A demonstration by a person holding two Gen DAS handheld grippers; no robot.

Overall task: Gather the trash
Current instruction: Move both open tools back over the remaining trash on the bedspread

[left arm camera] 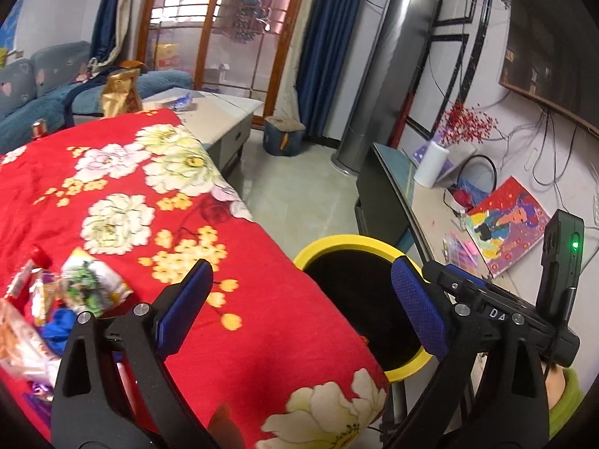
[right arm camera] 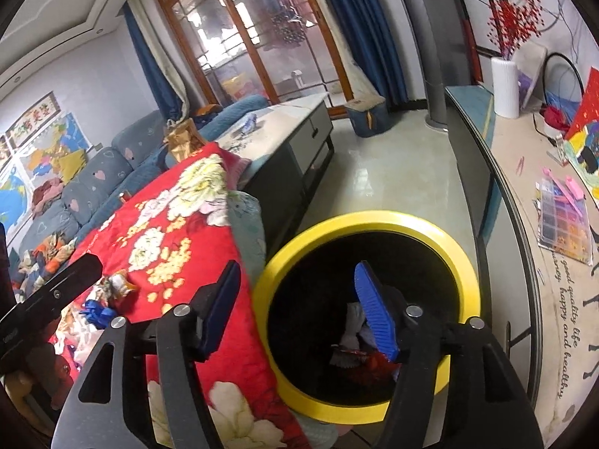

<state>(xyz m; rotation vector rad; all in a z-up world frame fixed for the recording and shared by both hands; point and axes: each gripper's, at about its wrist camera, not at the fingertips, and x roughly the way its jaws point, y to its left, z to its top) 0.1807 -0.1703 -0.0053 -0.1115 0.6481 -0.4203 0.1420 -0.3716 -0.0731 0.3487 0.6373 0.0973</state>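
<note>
Yellow-rimmed bin beside red cloth; right gripper over it, fingers spread, empty; drop looks done. Left gripper fingers spread, empty. Next: wrappers left of bin.

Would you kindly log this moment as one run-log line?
left gripper: open, empty | right gripper: open, empty, over bin | wrappers: on red cloth | bin: holds trash

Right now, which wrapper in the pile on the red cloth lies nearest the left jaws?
The green-and-white printed wrapper, at the pile's right edge beside the left gripper; the others lie further left.
</note>
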